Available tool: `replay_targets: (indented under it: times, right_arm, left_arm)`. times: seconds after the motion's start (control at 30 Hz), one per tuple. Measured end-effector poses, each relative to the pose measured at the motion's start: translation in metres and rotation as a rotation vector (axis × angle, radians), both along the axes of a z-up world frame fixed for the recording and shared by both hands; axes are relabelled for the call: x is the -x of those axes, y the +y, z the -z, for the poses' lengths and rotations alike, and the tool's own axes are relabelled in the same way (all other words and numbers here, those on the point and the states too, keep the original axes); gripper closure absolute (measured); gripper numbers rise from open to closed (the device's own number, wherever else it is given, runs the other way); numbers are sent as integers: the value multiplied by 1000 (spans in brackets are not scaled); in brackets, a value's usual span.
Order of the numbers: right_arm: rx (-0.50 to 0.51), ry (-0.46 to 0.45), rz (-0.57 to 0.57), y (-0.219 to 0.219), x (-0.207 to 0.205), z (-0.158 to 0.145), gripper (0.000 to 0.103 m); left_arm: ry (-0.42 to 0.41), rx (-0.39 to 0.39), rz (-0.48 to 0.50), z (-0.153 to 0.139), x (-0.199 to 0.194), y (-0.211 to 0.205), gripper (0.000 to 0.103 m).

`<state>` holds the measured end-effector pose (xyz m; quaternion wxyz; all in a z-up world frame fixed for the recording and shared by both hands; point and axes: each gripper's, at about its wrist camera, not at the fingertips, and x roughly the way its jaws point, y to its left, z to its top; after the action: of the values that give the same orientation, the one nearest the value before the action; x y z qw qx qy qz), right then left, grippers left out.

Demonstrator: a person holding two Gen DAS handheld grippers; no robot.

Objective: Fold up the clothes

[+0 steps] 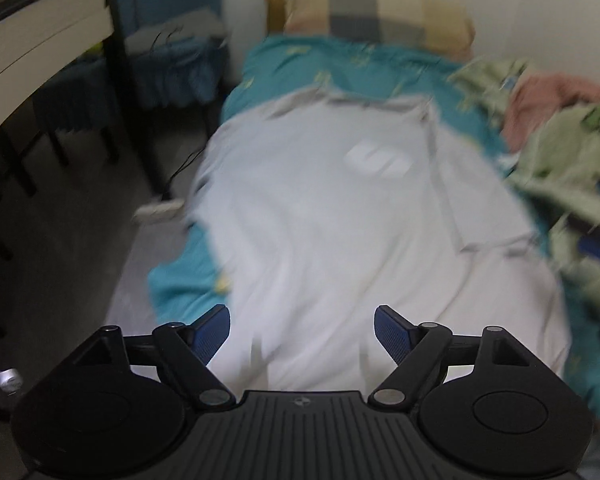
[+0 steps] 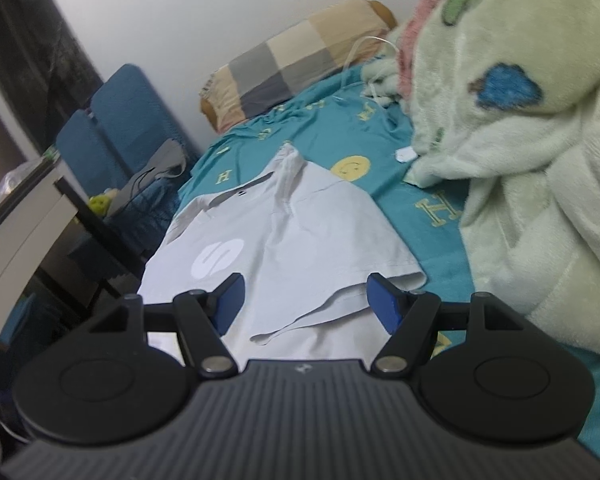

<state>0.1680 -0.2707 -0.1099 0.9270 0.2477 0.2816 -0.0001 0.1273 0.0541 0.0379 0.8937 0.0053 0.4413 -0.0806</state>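
On the teal bedsheet (image 2: 384, 148) a white polo shirt (image 2: 284, 232) is spread flat, collar toward the checked pillow (image 2: 292, 60), so that its outline can be read before any fold is made. One sleeve (image 2: 380, 264) is seen lying out toward the fleece blanket (image 2: 520, 140) heaped along the far side, which is kept just clear of the shirt. The right gripper (image 2: 304, 304) is held low above the sleeve hem with its jaws spread apart and nothing between them, apparently lined up for a pinch. The left gripper (image 1: 302, 332) is likewise released and empty, poised over the shirt's lower body; that view is motion-blurred. No fold is yet visible.
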Motion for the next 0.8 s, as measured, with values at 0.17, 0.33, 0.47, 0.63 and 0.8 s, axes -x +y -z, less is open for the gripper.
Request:
replay_targets:
  times: [0.17,0.33,0.47,0.63,0.8]
  right_arm:
    - [58,-33,-78,12,1,-2,33]
    - [116,-28,-161,29,-7,8,33]
    - [216,-10,-243,55,-28,24,33]
    - [410,17,-373,86,-63,51,35]
    - [497,74,-393,92,-86,80,42]
  left_arm:
    - [-90,131,19,6,-15,-48,19]
    - [-145,81,37,66,-33,-50,16]
    - [-163,4,25,106,-41,-34,13]
    - [-189,47,-2,103,-51,-18,11]
    - [-216,38,-25,97,-54,-8,8]
